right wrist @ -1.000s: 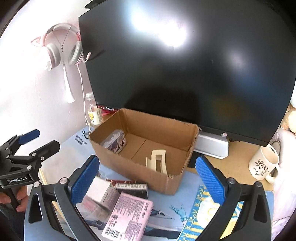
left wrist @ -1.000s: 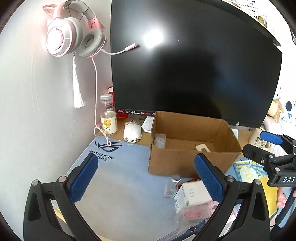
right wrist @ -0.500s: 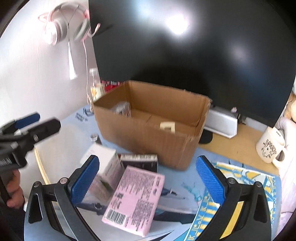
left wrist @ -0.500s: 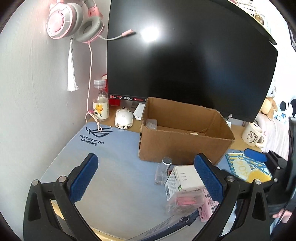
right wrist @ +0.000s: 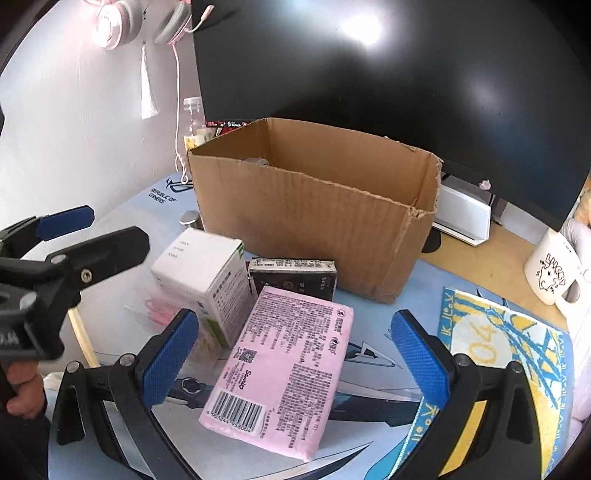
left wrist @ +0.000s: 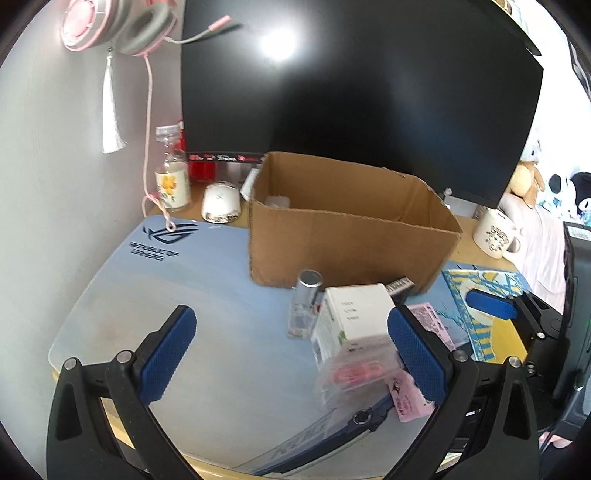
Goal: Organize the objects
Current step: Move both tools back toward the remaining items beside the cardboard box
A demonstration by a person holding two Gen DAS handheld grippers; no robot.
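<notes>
Left wrist view: left gripper (left wrist: 291, 354) jaws spread wide, holding nothing; hovering over blue desk mat (left wrist: 147, 295); white box (left wrist: 354, 317) lies just inside the right finger, atop a clear packet with pink contents (left wrist: 354, 373); small clear bottle with silver cap (left wrist: 304, 302) upright just left of the box; open cardboard box (left wrist: 347, 236) behind them, before the dark monitor (left wrist: 362, 92); mug (left wrist: 495, 232) far right; labelled bottle (left wrist: 171, 177) and pink headset (left wrist: 110, 26) by the wall.

Right wrist view: right gripper (right wrist: 295, 354) jaws wide, empty; pink packet (right wrist: 284, 369) flat on the mat between the fingers; white box (right wrist: 207, 277) and black box (right wrist: 291, 277) just behind it, close to the cardboard box (right wrist: 314, 218) front wall; left gripper (right wrist: 74, 240) at left, apart from the items.
</notes>
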